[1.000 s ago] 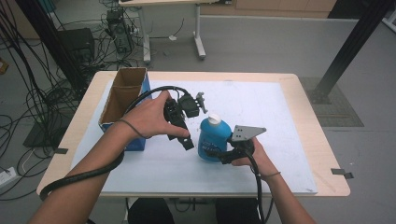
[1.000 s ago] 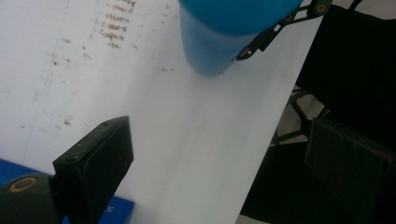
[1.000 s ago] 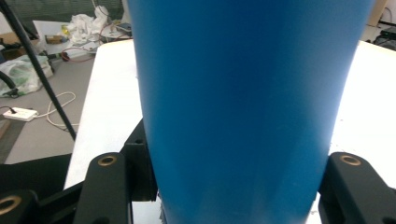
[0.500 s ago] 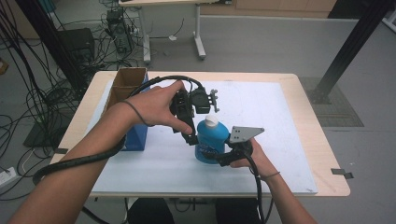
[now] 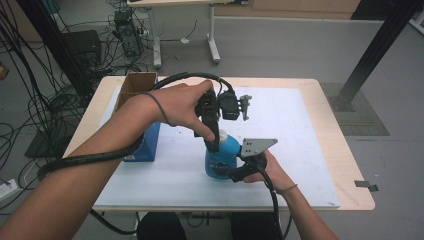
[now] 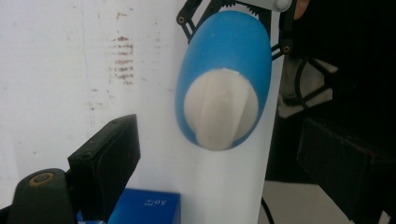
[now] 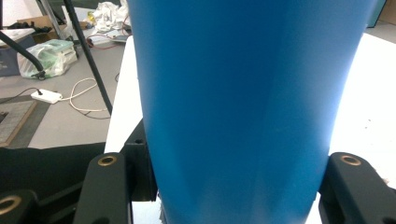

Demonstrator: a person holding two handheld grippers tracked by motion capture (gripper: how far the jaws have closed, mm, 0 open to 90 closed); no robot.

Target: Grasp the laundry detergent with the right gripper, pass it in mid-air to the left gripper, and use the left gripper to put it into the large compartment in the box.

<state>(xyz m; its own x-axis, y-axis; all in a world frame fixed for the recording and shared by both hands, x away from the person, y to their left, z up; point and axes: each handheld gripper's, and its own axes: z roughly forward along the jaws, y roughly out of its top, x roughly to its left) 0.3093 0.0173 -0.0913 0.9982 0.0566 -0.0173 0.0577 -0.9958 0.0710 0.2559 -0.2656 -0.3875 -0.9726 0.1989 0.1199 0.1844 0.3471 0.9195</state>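
The right gripper [image 5: 231,173] is clamped on the blue bottle [image 5: 220,157], upright at the frame's centre. The left gripper [image 5: 214,145] hovers above the white cap [image 6: 219,109], its jaws apart and just now closing a little. Next, I think, it must lower and grip the cap squarely.

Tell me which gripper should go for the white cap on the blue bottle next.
Left. The left gripper hovers open just above the white cap, while the right gripper is shut on the blue bottle, steadying it upright.
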